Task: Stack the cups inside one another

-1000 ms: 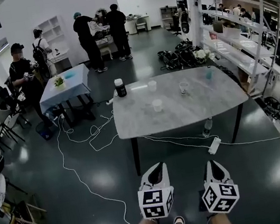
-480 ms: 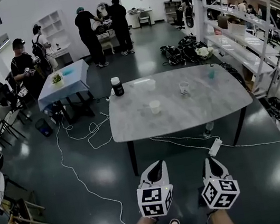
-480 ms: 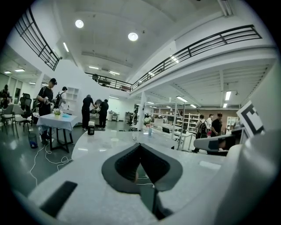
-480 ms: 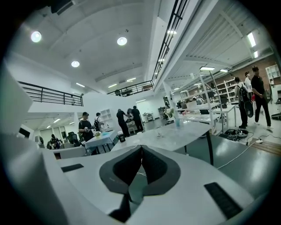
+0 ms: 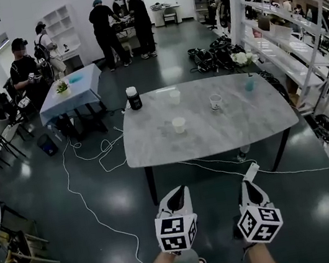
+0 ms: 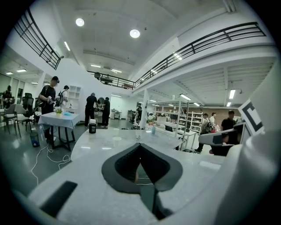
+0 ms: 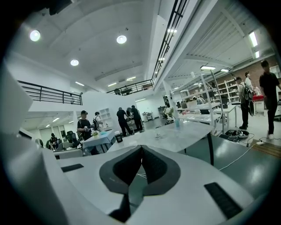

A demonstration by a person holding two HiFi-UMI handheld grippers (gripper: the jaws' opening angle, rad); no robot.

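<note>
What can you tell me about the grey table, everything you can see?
The table has a pale grey, marble-look top with rounded corners on slim dark legs. It stands level on a glossy dark floor. On it stand three separate pale cups, a dark jar with a white lid at the far left corner, and a bluish bottle near the far right edge. A white cable runs across the floor beneath it.

Cups (image 5: 179, 125) stand apart on the table (image 5: 228, 135), jar (image 5: 133, 98) at its far-left corner
</note>
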